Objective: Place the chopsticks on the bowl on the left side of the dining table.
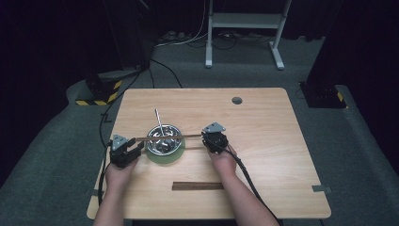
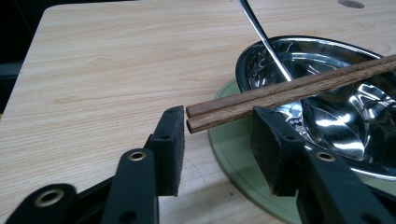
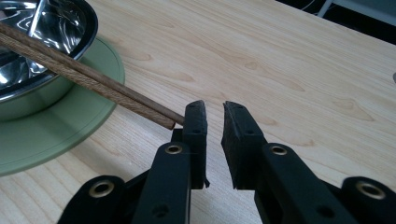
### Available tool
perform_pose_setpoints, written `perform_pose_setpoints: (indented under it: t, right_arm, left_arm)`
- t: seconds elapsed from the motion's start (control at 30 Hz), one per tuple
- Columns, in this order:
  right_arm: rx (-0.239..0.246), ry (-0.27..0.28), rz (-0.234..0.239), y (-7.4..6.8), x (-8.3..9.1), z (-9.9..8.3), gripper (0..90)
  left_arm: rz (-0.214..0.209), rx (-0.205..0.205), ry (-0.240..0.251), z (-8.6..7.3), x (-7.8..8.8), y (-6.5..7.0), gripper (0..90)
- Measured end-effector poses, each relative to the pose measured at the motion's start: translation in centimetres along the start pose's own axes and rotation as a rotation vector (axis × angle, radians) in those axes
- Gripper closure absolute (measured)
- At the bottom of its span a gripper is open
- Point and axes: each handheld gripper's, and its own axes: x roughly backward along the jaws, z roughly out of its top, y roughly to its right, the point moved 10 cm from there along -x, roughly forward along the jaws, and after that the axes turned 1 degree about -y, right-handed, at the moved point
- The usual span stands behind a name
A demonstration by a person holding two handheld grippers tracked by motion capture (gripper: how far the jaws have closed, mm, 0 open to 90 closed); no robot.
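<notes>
Chopsticks are lying paired across the rim of the steel bowl, toward the table's near left. My left gripper is spreading wide around one end; my right gripper is standing slightly parted beside the other. Judged light, stiff and roll-prone, best taken together near an end.

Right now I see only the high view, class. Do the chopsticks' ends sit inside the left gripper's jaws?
Observer: Yes. The left gripper view shows the chopsticks ending between the left gripper's open jaws, unpinched.
Operator: And at the right gripper?
Observer: The right gripper's jaws stand a narrow gap apart; the chopsticks' end lies at one jaw's outer side, not between them.
Operator: One stick or two?
Observer: Two, side by side, crossing over the metal bowl.
</notes>
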Motion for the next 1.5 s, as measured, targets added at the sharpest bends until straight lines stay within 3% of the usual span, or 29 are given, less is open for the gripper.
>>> perform_pose_setpoints:
  t: [0.03, 0.07, 0.1, 0.2, 0.27, 0.3, 0.4, 0.5, 0.67, 0.7, 0.73, 0.77, 0.9, 1.07, 1.23, 1.3, 1.5]
  right_arm:
    - [-0.002, 0.002, 0.001, 0.0, 0.0, 0.0, 78.7]
    - [-0.018, -0.002, -0.001, 0.0, 0.2, -0.2, 78.7]
    - [-0.015, 0.002, 0.0, 0.0, 0.3, -0.2, 78.6]
    - [-0.013, 0.007, -0.01, 0.2, 0.7, -0.4, 78.6]
    - [-0.023, -0.002, -0.007, 0.1, 1.0, -0.6, 78.7]
    - [-0.013, 0.003, -0.01, 0.2, 1.0, -0.6, 78.7]
    - [-0.013, -0.002, -0.009, 0.1, 1.2, -0.9, 78.8]
    - [-0.009, -0.006, -0.004, -0.2, 1.3, -1.1, 78.8]
    - [0.002, -0.005, 0.001, -0.6, 1.2, -1.2, 78.9]
    - [-0.001, -0.004, -0.001, -0.7, 1.2, -1.2, 79.0]
    - [0.006, -0.005, 0.003, -0.8, 1.3, -1.2, 79.0]
    - [0.006, -0.005, 0.002, -0.8, 1.3, -1.2, 79.1]
    - [-0.006, -0.007, 0.01, -1.0, 1.3, -1.2, 79.4]
    - [0.018, -0.005, 0.006, -1.1, 1.2, -1.1, 79.6]
    - [0.008, -0.004, 0.007, -1.2, 1.0, -1.1, 79.5]
    - [0.012, -0.006, 0.006, -1.2, 1.0, -1.1, 79.4]
    - [0.016, -0.008, 0.0, -1.2, 1.0, -1.2, 79.1]
  left_arm:
    - [0.006, 0.039, 0.017, 0.1, 0.0, 0.2, 53.0]
    - [0.006, -0.011, -0.004, -0.1, 0.2, -0.1, 52.3]
    - [0.014, -0.018, -0.008, -0.2, 0.4, -0.2, 52.0]
    - [0.017, -0.021, -0.008, -0.2, 0.7, -0.5, 53.9]
    - [0.02, 0.02, 0.017, 0.0, 0.6, -0.2, 58.6]
    - [0.022, -0.021, -0.007, -0.3, 0.8, -0.4, 59.5]
    - [0.029, -0.026, -0.014, -0.5, 0.7, -0.4, 62.8]
    - [0.028, -0.012, -0.002, -0.4, 0.4, -0.4, 64.0]
    - [0.026, -0.027, -0.009, -0.4, 0.4, -0.4, 65.1]
    - [0.026, -0.003, 0.001, -0.4, 0.3, -0.3, 65.2]
    - [0.03, -0.014, -0.007, -0.4, 0.3, -0.4, 65.3]
    - [0.027, 0.002, -0.003, -0.4, 0.2, -0.2, 65.3]
    - [0.031, -0.023, -0.015, -0.5, 0.3, -0.5, 65.4]
    - [0.032, -0.003, -0.001, -0.3, 0.2, -0.6, 66.5]
    - [0.038, -0.025, -0.014, -0.5, 0.1, -0.7, 70.6]
    - [0.036, -0.006, 0.0, -0.4, 0.0, -0.7, 71.0]
    - [0.036, -0.009, -0.003, -0.3, 0.1, -0.9, 69.8]
